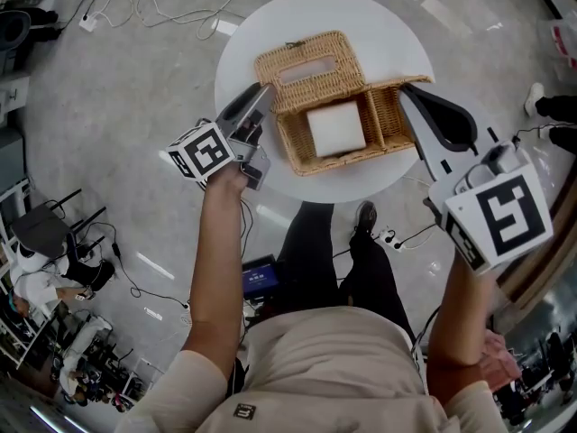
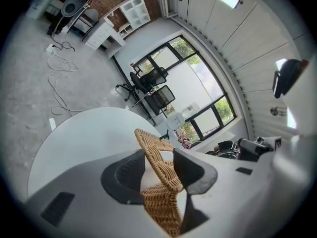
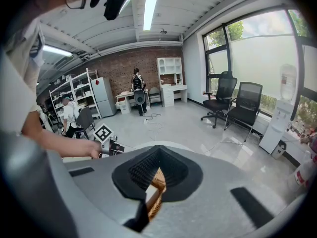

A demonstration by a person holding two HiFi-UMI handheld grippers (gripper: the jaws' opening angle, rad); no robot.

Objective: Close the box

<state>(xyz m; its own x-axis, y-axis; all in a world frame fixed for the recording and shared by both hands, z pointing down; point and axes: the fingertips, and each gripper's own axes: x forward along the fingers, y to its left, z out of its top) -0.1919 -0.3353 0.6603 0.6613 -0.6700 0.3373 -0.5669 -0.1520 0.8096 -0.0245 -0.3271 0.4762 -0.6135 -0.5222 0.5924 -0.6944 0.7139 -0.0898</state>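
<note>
A wicker box [image 1: 297, 147] stands on the round white table [image 1: 379, 25] with its lid [image 1: 306, 57] folded back and a white block [image 1: 335, 126] inside. My left gripper [image 1: 261, 93] is at the box's left end, by the lid. In the left gripper view its jaws [image 2: 161, 170] stand apart with the wicker edge [image 2: 156, 157] between them and a gap beside it. My right gripper [image 1: 407, 88] is at the box's right end. In the right gripper view its pads [image 3: 154, 185] sit close together on a strip of wicker [image 3: 158, 181].
The table is small and the box fills much of its near half. White cables [image 1: 135, 7] lie on the grey floor behind. The person's legs and a shoe [image 1: 365, 216] are under the near edge. Office chairs [image 3: 233, 103] stand by the windows.
</note>
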